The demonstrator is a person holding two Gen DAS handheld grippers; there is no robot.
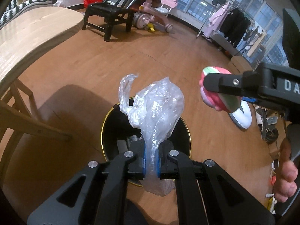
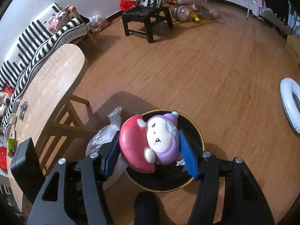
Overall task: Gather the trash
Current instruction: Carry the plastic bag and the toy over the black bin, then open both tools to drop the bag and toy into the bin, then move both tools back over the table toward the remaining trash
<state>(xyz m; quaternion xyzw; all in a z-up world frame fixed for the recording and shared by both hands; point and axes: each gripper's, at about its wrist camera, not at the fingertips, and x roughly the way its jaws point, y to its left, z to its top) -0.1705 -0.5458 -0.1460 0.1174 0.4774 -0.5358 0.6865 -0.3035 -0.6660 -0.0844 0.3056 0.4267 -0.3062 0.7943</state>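
In the left wrist view, the left gripper (image 1: 151,161) reaches up from the bottom centre of the frame, tilted steeply down toward the floor. Its 2 blue pads (image 1: 144,159) are pinched tight on the neck of a crumpled clear plastic bag (image 1: 157,103), which balloons upward into the middle of the picture. Directly behind and below the bag sits a round black bin (image 1: 108,131) with a thin gold rim, standing on the wooden floor (image 1: 168,56). At the right edge, the right gripper (image 1: 221,91) enters from the side, level with the bag's top, holding a pink and green toy (image 1: 213,73). A thumb (image 1: 286,174) shows at the lower right. A light wooden table (image 1: 37,33) fills the upper left.

In the right wrist view, the right gripper (image 2: 150,148) rises from the bottom of the frame, also pointing steeply downward. Its 2 blue pads (image 2: 188,157) stand fairly wide, with a soft toy (image 2: 150,140) between them, red-capped with a white face and purple body; whether both pads press on it cannot be told for sure. The toy hangs over the black bin (image 2: 198,131) at lower centre. The plastic bag (image 2: 105,133) shows just left of the toy, and the table (image 2: 56,78) lies along the left side.
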